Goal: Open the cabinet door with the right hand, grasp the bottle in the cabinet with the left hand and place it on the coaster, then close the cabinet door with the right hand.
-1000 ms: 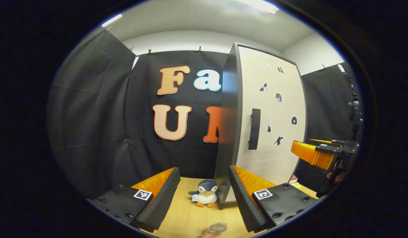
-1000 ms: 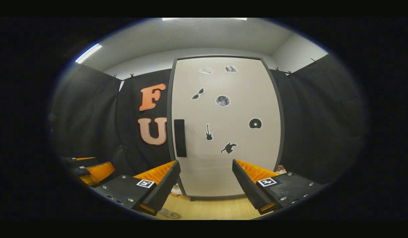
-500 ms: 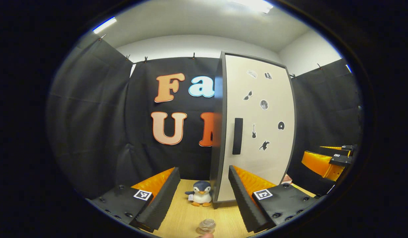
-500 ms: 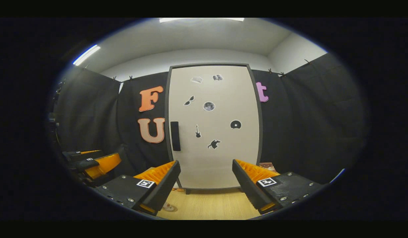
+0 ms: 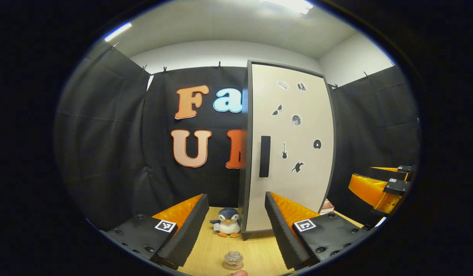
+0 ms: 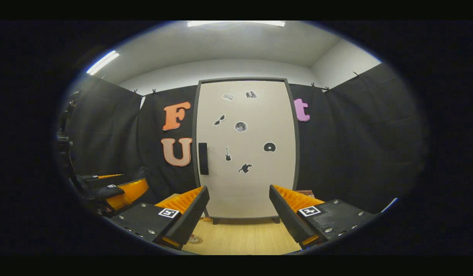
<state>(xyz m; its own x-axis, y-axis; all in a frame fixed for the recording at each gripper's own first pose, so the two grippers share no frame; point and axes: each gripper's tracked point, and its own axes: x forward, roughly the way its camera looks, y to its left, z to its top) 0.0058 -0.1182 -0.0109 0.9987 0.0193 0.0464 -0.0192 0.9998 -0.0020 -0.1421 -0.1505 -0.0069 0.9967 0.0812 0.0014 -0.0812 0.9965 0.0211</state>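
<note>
Wooden and pale, the table (image 5: 209, 249) carries a tall cabinet (image 6: 246, 153) near its far edge. The cabinet door (image 5: 290, 149) is flat, smooth and cream, with a dark frame, small dark stickers and a long black handle (image 5: 264, 156) on its left side. The door is shut.

Close to the near edge of the table stands a small clear bottle (image 5: 233, 260), round and see-through. Something pinkish peeks out just under it, maybe the coaster, but I cannot tell for sure. I think the bottle job is done and the door has been closed too.

Both tongs are held back from the cabinet, touching nothing. The left tongs (image 5: 236, 218) are wide open and empty, and the bottle sits low between their two fingers, just in front. The right tongs (image 6: 238, 212) are open and empty as well, pointing straight at the door, well apart from it. Their inner pads look ridged, good for gripping.

A soft toy penguin (image 5: 227, 223) sits by the left bottom corner of the cabinet, fluffy, with orange feet.
</note>
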